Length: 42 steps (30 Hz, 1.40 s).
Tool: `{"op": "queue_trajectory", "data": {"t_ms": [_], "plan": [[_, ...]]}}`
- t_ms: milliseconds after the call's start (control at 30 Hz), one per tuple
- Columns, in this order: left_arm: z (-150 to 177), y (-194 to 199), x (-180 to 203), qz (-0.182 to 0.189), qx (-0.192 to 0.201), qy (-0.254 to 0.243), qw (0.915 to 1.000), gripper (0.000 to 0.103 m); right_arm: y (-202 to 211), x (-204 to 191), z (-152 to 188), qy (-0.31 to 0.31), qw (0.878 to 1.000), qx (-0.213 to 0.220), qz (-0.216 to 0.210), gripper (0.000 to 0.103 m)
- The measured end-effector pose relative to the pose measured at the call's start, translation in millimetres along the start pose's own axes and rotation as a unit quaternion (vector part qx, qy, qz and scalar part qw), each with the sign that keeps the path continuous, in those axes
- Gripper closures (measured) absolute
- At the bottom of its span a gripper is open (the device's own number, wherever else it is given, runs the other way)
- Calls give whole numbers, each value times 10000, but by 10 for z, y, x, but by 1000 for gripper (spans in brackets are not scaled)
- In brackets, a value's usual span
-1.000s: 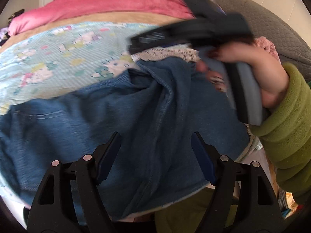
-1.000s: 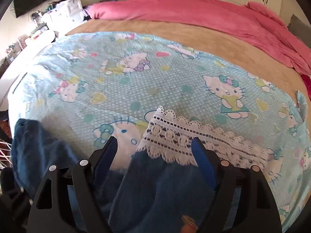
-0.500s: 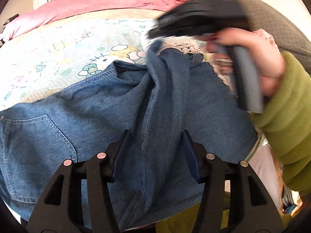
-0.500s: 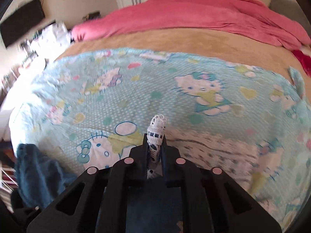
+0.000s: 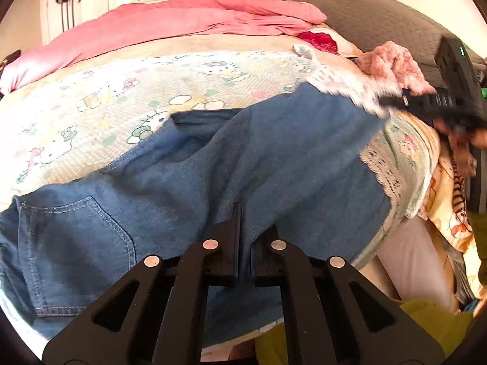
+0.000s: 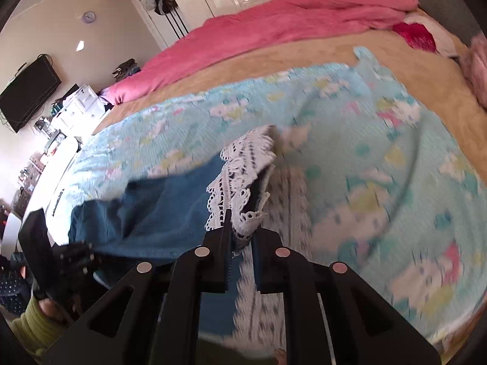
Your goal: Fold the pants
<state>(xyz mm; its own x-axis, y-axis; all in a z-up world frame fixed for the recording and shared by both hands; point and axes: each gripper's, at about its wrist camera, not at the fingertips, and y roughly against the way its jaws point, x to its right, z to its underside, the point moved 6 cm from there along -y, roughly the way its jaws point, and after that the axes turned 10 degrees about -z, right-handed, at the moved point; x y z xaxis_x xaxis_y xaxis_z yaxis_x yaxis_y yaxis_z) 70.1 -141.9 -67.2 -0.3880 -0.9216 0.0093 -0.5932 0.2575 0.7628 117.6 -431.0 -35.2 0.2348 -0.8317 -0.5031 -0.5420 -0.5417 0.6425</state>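
Observation:
Blue denim pants [image 5: 274, 152] with white lace hems lie on a light-blue cartoon-cat sheet [image 5: 121, 100] on a bed. The back pocket [image 5: 76, 243] faces up at the left. My left gripper [image 5: 246, 222] is shut on a raised fold of denim near the crotch. At the far right, blurred, my right gripper [image 5: 392, 102] pulls the upper leg out by its lace hem [image 5: 344, 88]. The other leg's lace hem [image 5: 380, 170] lies flat below it. In the right wrist view my right gripper [image 6: 243, 228] is shut on the bunched lace hem [image 6: 243, 164], with the denim leg [image 6: 158, 210] trailing left.
A pink duvet [image 5: 182, 21] lies along the far side of the bed and a grey quilted cushion [image 5: 365, 15] stands at the back right. A fluffy pink cloth [image 5: 392, 64] sits near the right edge. A green sleeve [image 6: 33, 322] holds the left gripper's handle.
My left gripper closed on the denim fold. My right gripper closed on the lace hem and swept far to the right, stretching that leg out; the hand and green sleeve left the middle of the left view.

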Motion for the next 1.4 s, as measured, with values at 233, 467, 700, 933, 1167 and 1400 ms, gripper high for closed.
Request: {"op": "queue_trajectory", "data": {"t_ms": [233,467,700,933,1167,1400], "plan": [[169,-29,85,-152,-198,-348,9991,103,51,155,658,-514,9983,-288,36,93],[324,-116,110,-204,-409,-437,9980,100,39,243,901,-446,9978,-406,264,93],[356,-106,97,-254,-428,-450,9977,100,334,-10,746,870,9897,-55,1132,75],[387,-78,104,-338,-443,-479,9973,100,-157,-900,910,2123,9755,-516,-261,68],[426,-22,47,-336,-457,-373,9977,100,-672,-1314,1305,3269,9361,-1273,-274,23],[462,40,48,-349,-488,-433,9973,100,-796,-1077,1219,2910,9444,-1524,-152,100]]}}
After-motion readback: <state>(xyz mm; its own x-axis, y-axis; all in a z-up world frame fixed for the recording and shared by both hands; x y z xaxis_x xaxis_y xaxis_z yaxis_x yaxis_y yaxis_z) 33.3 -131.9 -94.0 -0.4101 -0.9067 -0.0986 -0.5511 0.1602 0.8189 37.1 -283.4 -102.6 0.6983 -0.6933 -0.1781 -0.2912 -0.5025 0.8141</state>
